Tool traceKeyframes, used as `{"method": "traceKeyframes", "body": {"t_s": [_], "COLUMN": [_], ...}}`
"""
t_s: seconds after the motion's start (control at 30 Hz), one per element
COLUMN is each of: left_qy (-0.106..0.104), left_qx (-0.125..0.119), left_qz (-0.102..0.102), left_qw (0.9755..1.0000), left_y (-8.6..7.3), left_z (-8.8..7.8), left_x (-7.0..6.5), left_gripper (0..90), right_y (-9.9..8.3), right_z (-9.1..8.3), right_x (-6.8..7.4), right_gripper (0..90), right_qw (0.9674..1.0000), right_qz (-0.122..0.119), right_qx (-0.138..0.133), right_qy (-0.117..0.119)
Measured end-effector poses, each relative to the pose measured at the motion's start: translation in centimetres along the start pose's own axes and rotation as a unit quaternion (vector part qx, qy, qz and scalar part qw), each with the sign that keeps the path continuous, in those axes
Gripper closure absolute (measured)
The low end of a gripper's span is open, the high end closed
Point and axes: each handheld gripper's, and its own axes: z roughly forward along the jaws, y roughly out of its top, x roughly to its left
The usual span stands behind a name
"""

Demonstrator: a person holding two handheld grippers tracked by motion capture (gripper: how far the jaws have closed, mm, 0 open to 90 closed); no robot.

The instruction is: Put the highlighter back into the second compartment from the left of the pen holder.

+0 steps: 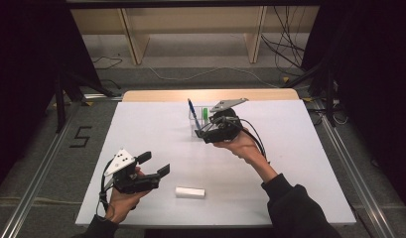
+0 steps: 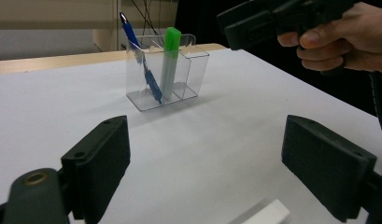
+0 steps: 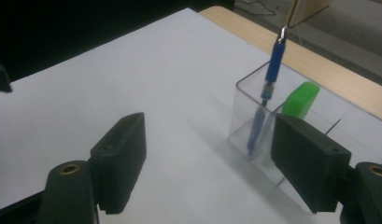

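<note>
A clear plastic holder (image 1: 197,126) stands at the back middle of the white table top (image 1: 300,148). In it a blue pen (image 1: 191,109) leans and a green marker (image 1: 205,113) stands upright. My right gripper (image 1: 200,134) hangs just beside the holder's near side, open and empty; in the right gripper view its jaws (image 3: 207,154) stand wide, with the pen (image 3: 269,84) and marker (image 3: 300,99) just ahead. My left gripper (image 1: 154,164) rests open and empty at the front left. A white block (image 1: 190,192) lies flat just right of it.
A bare wooden strip (image 1: 210,94) runs along the table's far edge. Behind it are wooden furniture legs and loose cables on the floor. Metal rails flank the table on both sides. In the left gripper view the white block (image 2: 268,214) lies just ahead of the jaws.
</note>
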Motion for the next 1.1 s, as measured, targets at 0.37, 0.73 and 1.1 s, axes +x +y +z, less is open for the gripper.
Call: {"method": "traceKeyframes", "body": {"t_s": [0.37, 0.73, 1.1], "left_qy": [0.002, 0.005, 0.006], "left_qx": [-0.002, -0.004, -0.002], "left_qz": [0.000, -0.002, 0.000], "left_qw": [1.0000, 1.0000, 1.0000], "left_y": [0.0, 0.0, 0.1], "left_z": [0.0, 0.0, 0.1], "left_x": [0.0, 0.0, -0.1], "left_gripper": [15.0, 15.0, 15.0], "right_y": [-1.8, -3.3, -3.7], "right_z": [-0.3, -0.1, 0.3], "right_x": [1.5, 3.3, 4.5], "right_gripper": [26.9, 26.5, 26.1], "right_qw": [0.9996, 0.9982, 0.9961], "right_qz": [-0.007, -0.018, -0.035], "right_qx": [0.007, 0.020, 0.034], "right_qy": [0.028, 0.053, 0.073]}}
